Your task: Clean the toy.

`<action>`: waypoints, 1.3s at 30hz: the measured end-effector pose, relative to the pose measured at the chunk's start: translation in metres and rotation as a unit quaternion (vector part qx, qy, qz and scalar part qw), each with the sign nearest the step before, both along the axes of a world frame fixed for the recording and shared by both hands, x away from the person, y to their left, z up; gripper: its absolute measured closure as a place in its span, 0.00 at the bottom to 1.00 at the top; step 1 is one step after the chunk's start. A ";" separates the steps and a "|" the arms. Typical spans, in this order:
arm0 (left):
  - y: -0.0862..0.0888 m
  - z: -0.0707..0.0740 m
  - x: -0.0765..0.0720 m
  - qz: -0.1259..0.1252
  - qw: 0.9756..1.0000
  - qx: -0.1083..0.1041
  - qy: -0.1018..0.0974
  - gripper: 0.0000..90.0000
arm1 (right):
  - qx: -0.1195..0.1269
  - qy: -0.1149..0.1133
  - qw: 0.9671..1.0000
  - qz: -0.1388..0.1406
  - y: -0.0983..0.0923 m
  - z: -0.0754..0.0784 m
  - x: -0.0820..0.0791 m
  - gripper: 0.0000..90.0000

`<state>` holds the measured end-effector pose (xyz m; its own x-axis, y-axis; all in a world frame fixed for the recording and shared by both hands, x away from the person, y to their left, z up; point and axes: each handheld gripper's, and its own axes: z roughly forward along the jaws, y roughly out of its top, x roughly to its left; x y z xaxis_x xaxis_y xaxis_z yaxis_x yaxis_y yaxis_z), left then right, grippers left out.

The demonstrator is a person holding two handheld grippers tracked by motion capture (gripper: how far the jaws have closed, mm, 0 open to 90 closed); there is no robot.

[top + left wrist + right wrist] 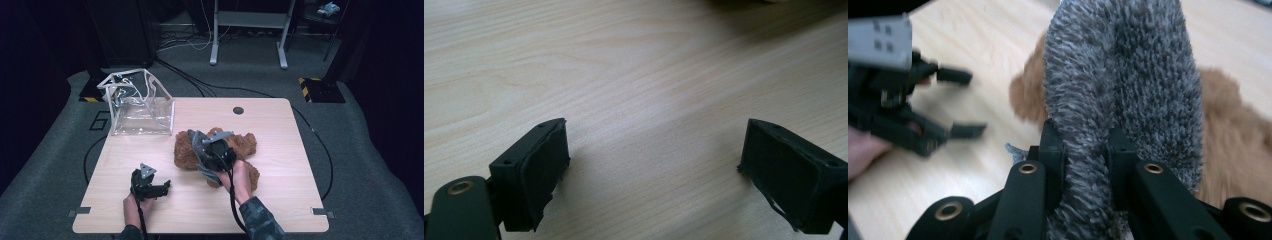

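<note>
— What is the right hand-held gripper (1087,150) doing?
— It is clamping a grey fuzzy cloth (1120,80) between its jaws, just above the brown plush toy (186,150) that is lying on the wooden surface (280,130).
— And the left hand-held gripper (654,165)?
— It is resting low over bare wood, jaws wide apart and holding nothing — well apart from the clear plastic bag (142,107) at the far left corner.

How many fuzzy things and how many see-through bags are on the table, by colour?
Grey fuzzy cloth, pinched in the right gripper: 1
Brown fuzzy cloth: 1
Clear bag: 1
Total: 3
</note>
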<state>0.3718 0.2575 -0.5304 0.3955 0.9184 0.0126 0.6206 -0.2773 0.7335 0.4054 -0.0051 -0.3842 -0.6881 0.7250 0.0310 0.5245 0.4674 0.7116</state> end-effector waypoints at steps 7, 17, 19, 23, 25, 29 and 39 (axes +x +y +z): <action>0.000 0.000 0.000 -0.001 1.000 0.000 0.002 0.13 | -0.008 0.032 0.999 0.004 0.025 -0.021 0.015 0.84; 0.000 0.000 0.000 0.003 1.000 -0.003 -0.001 0.13 | -0.043 0.110 0.993 0.021 0.042 -0.077 0.004 0.84; 0.000 0.000 0.000 0.002 1.000 -0.003 -0.001 0.13 | -0.044 0.113 0.992 0.023 0.043 -0.083 0.003 0.84; 0.000 0.000 0.000 0.002 1.000 -0.003 -0.001 0.13 | -0.048 0.124 0.991 0.029 0.041 -0.093 -0.003 0.84; 0.000 0.000 0.000 0.002 1.000 -0.003 -0.001 0.13 | -0.041 0.118 0.992 0.030 0.038 -0.087 -0.006 0.83; 0.000 0.000 0.000 0.003 1.000 -0.003 -0.001 0.13 | -0.024 0.087 0.995 0.029 0.028 -0.061 -0.011 0.83; 0.000 0.000 0.000 0.003 1.000 -0.003 -0.001 0.13 | -0.002 0.049 0.999 -0.007 0.011 -0.039 0.009 0.83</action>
